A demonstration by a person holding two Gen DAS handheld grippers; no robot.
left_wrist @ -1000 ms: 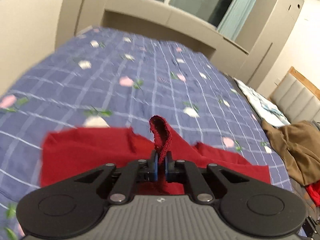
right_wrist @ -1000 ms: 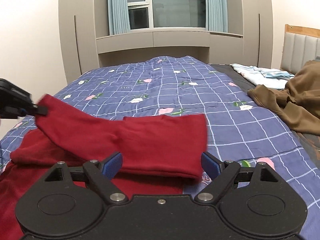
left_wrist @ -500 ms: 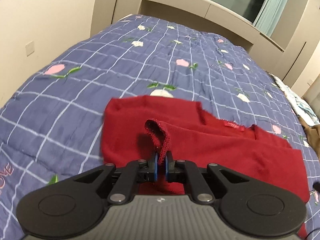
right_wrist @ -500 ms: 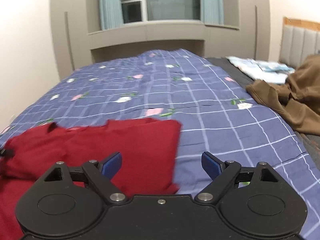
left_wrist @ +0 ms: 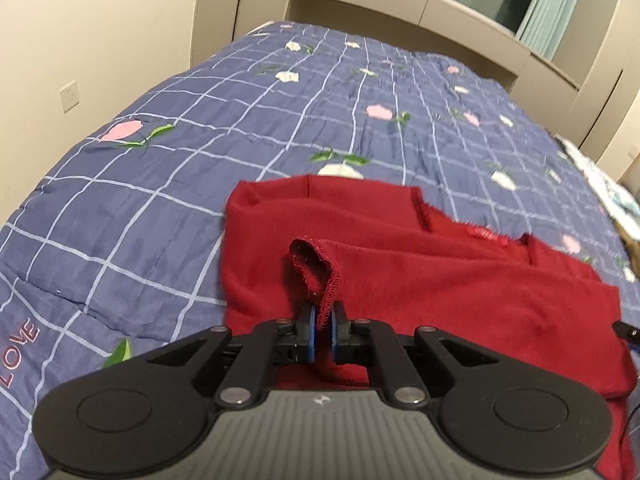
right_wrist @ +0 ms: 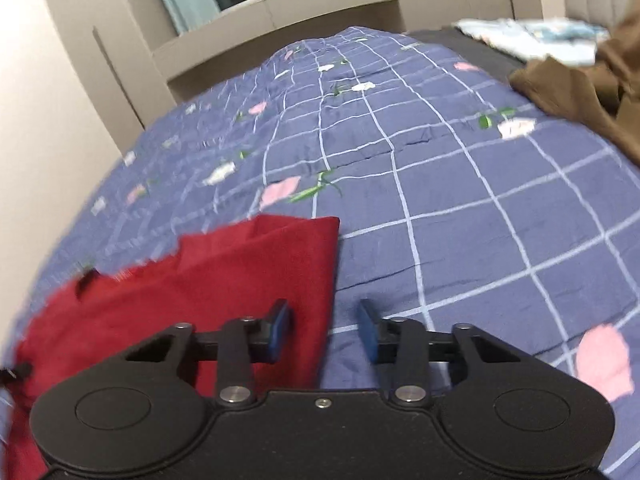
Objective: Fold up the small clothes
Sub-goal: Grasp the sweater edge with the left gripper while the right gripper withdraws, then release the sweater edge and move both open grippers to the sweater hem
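While the left gripper (left_wrist: 322, 330) was clamped on a hemmed edge of the red garment (left_wrist: 420, 280), the pinched cloth stood up as a small loop just ahead of the blue pads (left_wrist: 308, 332). Beyond the loop the garment lay spread on the blue checked quilt (left_wrist: 160, 184), its far edge near a white flower print. A small red label (left_wrist: 486, 235) showed near the neckline, right of centre. A wall socket (left_wrist: 69, 95) sat on the beige wall to the left; cabinets and a window with teal curtains (left_wrist: 548, 8) were behind the bed.

The right gripper (right_wrist: 325, 330) was released, jaws wide apart, holding nothing. It hovered low over the right-hand edge of the red garment (right_wrist: 224, 280): left pad (right_wrist: 280, 330) over the red cloth, right pad over bare quilt (right_wrist: 480, 208). The garment's corner pointed away, toward a pink flower print. A brown garment (right_wrist: 576, 88) lay heaped at the far right of the bed, with a light patterned cloth (right_wrist: 532, 36) behind it. The right view was motion-blurred, worst at its left side.
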